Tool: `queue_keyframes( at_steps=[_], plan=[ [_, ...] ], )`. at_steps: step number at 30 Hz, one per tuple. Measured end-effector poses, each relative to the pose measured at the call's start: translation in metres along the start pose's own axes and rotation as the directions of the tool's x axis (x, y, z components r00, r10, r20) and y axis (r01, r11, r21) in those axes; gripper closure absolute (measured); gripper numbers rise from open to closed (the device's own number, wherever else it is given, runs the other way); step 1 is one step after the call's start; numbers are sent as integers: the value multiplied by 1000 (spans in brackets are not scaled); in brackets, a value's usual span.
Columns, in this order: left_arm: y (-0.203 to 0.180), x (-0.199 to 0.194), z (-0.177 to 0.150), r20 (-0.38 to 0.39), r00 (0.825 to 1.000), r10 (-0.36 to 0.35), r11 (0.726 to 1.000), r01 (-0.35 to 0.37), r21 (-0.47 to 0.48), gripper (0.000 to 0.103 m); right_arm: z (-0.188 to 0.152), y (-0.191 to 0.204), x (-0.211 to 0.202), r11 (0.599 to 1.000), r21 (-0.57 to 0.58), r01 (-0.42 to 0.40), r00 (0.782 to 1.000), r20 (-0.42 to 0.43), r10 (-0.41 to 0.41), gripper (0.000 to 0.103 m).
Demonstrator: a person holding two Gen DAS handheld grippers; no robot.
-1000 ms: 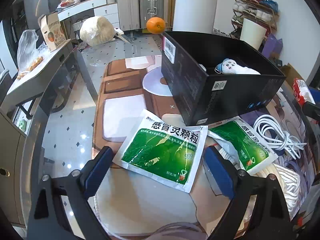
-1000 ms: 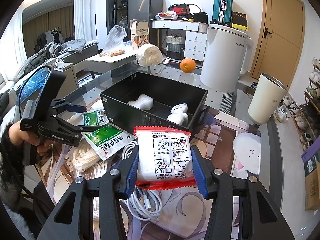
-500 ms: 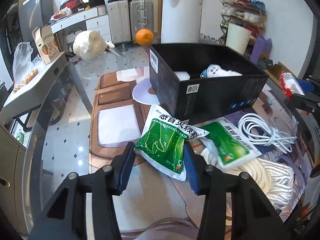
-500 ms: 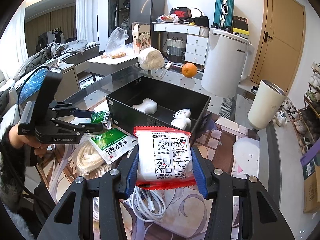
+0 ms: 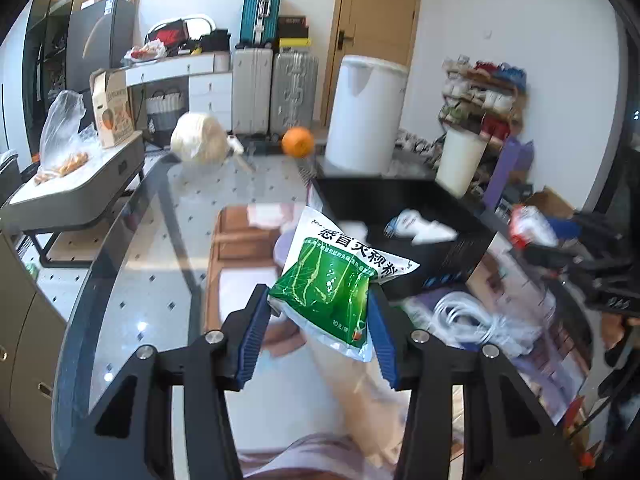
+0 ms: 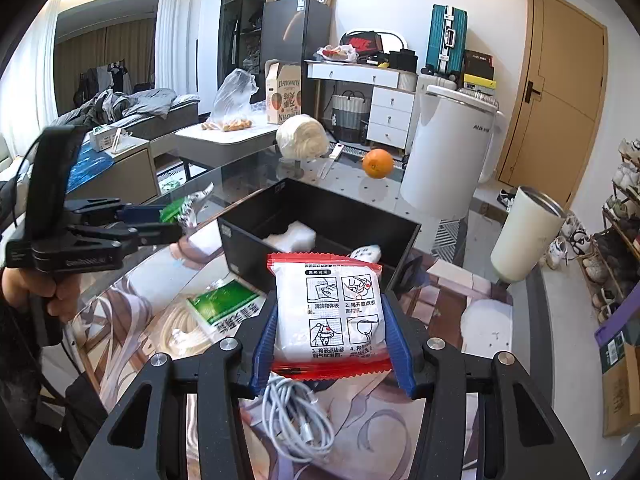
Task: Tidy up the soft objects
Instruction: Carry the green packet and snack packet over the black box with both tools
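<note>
Left gripper (image 5: 318, 322): both blue pads are clamped on the lower part of a green and white sachet (image 5: 334, 280); the sachet is held clear of the glass table (image 5: 160, 240), tilted, its white printed top toward the black box (image 5: 448, 256); in the right wrist view the same gripper (image 6: 176, 220) appears at far left, gripped by a person's hand (image 6: 44, 292), with the sachet's edge (image 6: 180, 208) projecting just left of the box (image 6: 320, 216).

Centre, on the table: a second green sachet (image 6: 224, 306) lies flat on a coil of cream rope (image 6: 182, 332), near the box's front left corner; a white cable (image 6: 296, 420) lies bundled just below the right gripper's pads.

Black box: open-topped; it contains a white foam piece (image 6: 294, 238) at the left and a small white plush toy (image 6: 366, 252) at the right, apart from each other.

Right gripper (image 6: 330, 334): both blue pads are closed on a white packet with red borders (image 6: 330, 316); the packet stands upright, its instruction panels facing the camera, in front of the box's near wall.

Beyond the box: a white yarn ball (image 6: 302, 142), an orange (image 6: 377, 163) and a white appliance (image 6: 448, 156), in that order.
</note>
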State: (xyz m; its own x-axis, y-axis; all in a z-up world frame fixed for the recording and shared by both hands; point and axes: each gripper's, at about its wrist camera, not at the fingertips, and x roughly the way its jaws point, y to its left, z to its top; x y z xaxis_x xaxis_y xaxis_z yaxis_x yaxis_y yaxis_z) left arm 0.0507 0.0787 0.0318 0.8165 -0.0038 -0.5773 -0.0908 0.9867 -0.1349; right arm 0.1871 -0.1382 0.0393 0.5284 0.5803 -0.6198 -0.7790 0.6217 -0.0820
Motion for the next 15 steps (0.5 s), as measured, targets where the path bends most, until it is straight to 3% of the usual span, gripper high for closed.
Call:
queue_keyframes(
  at_steps=[15],
  plan=[
    [-33, 23, 43, 49, 998, -35, 998, 32, 63, 56, 31, -16, 30, 1000, 1, 24, 999, 21, -24, 54]
  ],
)
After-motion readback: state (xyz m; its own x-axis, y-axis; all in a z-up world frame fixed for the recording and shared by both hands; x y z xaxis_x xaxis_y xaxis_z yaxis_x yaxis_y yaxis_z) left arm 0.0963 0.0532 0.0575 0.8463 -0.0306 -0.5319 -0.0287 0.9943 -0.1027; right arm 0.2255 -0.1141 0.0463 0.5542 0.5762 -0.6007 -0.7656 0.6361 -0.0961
